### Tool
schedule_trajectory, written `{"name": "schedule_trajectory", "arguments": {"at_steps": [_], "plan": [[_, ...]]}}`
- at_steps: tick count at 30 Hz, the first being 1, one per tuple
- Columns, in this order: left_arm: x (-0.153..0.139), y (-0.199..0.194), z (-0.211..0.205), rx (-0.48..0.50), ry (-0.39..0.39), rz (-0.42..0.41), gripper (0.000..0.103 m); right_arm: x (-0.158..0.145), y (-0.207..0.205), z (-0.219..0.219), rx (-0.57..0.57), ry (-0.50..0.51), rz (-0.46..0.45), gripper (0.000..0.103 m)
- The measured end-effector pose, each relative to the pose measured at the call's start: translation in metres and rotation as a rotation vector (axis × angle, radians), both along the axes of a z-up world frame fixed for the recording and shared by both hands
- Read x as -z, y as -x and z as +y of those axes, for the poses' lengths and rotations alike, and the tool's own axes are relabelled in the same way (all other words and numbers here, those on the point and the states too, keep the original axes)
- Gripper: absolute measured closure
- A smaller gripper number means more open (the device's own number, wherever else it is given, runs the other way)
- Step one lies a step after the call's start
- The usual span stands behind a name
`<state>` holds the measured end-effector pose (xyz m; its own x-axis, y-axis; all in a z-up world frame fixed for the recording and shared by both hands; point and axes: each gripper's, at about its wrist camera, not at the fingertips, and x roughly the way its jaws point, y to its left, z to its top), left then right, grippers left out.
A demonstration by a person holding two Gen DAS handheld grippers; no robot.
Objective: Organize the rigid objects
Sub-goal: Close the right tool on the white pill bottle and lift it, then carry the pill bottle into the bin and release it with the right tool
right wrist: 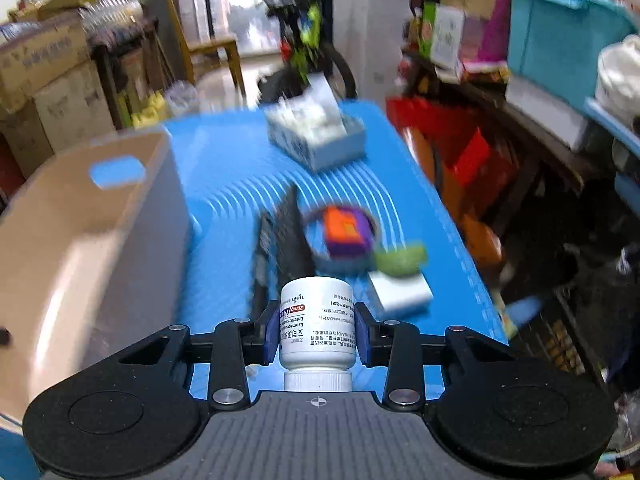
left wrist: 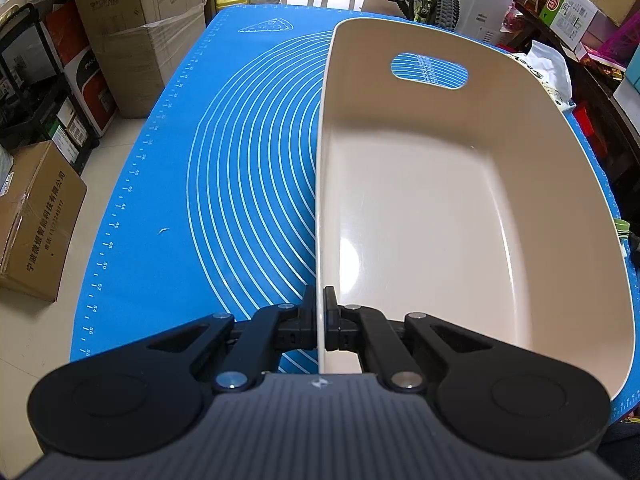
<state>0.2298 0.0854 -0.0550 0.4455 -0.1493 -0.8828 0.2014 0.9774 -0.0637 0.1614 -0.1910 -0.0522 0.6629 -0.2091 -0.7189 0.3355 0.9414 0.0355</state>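
Note:
My left gripper is shut on the near-left rim of a beige plastic bin, which stands on the blue mat and has nothing inside. My right gripper is shut on a white medicine bottle, held above the mat with its cap toward the camera. Beyond the bottle lie a dark remote-like object, an orange and purple block inside a ring, a green bowl and a white flat box. The same bin stands left of my right gripper.
A white open box with packets sits at the mat's far end. Cardboard boxes crowd the floor on the left, shelves with clutter run along the right, and a bicycle stands behind the table.

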Motion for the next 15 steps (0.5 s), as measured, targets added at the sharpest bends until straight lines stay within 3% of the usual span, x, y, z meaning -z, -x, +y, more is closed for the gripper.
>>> {"name": "schedule_trajectory", "arguments": {"at_steps": [9, 15], "plan": [[0.0, 0.0, -0.002, -0.009, -0.003, 0.006, 0.1, -0.048, -0.035, 0.047, -0.133, -0.039, -0.144, 0.058], [-0.001, 0.0, -0.003, -0.009, -0.01, 0.006, 0.1, -0.046, -0.06, 0.095, -0.272, -0.026, -0.124, 0.058]]}}
